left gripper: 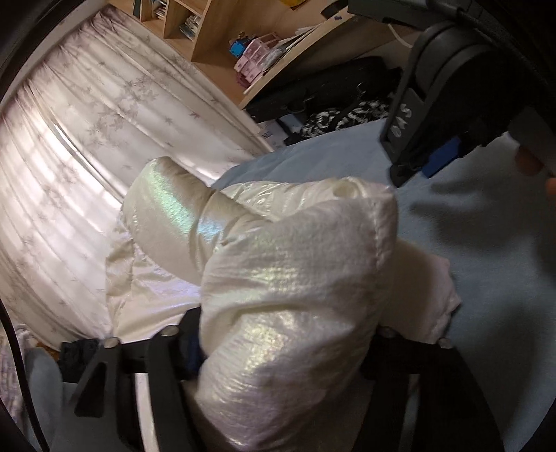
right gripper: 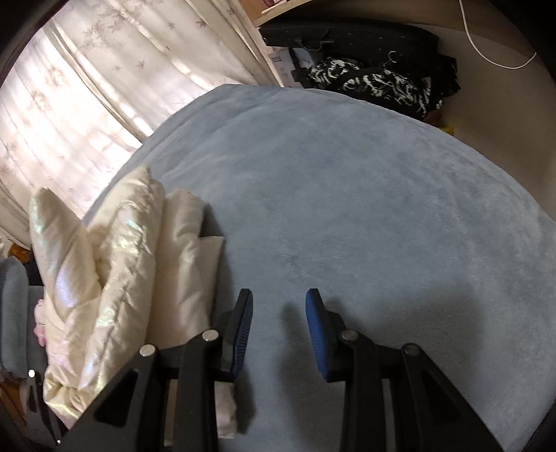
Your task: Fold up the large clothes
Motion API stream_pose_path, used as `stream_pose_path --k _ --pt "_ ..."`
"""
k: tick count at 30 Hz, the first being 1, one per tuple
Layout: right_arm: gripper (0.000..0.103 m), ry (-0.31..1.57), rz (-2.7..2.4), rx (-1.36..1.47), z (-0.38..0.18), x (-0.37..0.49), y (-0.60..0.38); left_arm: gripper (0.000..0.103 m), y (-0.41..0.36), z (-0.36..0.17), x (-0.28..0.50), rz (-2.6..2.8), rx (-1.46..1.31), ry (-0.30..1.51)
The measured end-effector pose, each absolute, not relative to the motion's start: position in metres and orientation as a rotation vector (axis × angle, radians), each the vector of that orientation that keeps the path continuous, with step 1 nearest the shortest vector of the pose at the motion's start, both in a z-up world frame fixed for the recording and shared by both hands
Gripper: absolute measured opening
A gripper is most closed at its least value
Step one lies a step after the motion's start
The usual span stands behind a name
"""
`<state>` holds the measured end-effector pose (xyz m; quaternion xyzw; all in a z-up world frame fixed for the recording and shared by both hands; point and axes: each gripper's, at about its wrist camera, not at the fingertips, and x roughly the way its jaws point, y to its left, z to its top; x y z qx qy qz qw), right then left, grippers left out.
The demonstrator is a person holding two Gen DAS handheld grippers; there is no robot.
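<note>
Shiny cream-white quilted puffer jacket lies bunched on the pale blue fleece bed cover, toward the cover's window-side edge, in front of the white leaf-print curtains.

Left gripper: a thick padded fold of the jacket sits between its black fingers and fills the gap. Jaws stand wide. The fabric hides the pads, so it probably isn't clamped, but the left wrist view can't confirm contact.

Right gripper: jaws partly open, blue ribbed pads apart, nothing between them. Only bare blue cover shows in the gap. It sits just beside the jacket, which lies on its left in the right wrist view; the left finger's base overlaps the jacket's edge in that view, contact unclear.

In the left wrist view the right gripper also appears at upper right, over the bed cover, apart from the jacket.

Background: wooden shelf unit with small pink boxes; black-and-white patterned cloth past the bed's far edge.
</note>
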<state>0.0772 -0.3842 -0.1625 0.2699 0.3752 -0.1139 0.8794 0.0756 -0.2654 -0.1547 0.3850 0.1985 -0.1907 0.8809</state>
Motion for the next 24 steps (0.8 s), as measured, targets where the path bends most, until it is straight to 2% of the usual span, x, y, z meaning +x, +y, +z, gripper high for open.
stream_pose_path --k 1,3,4,7,9,11,17,24 --pt "0.034 0.779 -0.222 0.569 -0.159 0.078 -0.384 0.084 -0.263 -0.150 0.073 -0.446 0.783 0.432" --pt "0.039 0.769 -0.191 0.567 -0.150 0.079 -0.378 0.094 -0.255 -0.141 0.074 -0.516 0.751 0.469" --pt "0.040 0.763 -0.179 0.561 -0.145 0.078 -0.374 0.095 -0.252 -0.136 0.074 -0.550 0.733 0.488" --pt "0.048 0.737 -0.129 0.540 -0.126 0.076 -0.362 0.095 -0.234 -0.111 0.071 -0.665 0.621 0.552" --pt "0.060 0.718 -0.094 0.527 -0.112 0.076 -0.354 0.095 -0.219 -0.096 0.072 -0.721 0.525 0.598" --pt "0.066 0.708 -0.044 0.510 -0.101 0.080 -0.346 0.095 -0.197 -0.075 0.076 -0.784 0.380 0.662" --pt "0.068 0.703 0.084 0.405 -0.065 0.108 -0.304 0.095 -0.114 -0.041 0.112 -0.682 0.118 0.713" --pt "0.068 0.777 0.164 0.286 -0.057 0.177 -0.260 0.093 -0.021 -0.058 0.205 -0.376 -0.093 0.776"
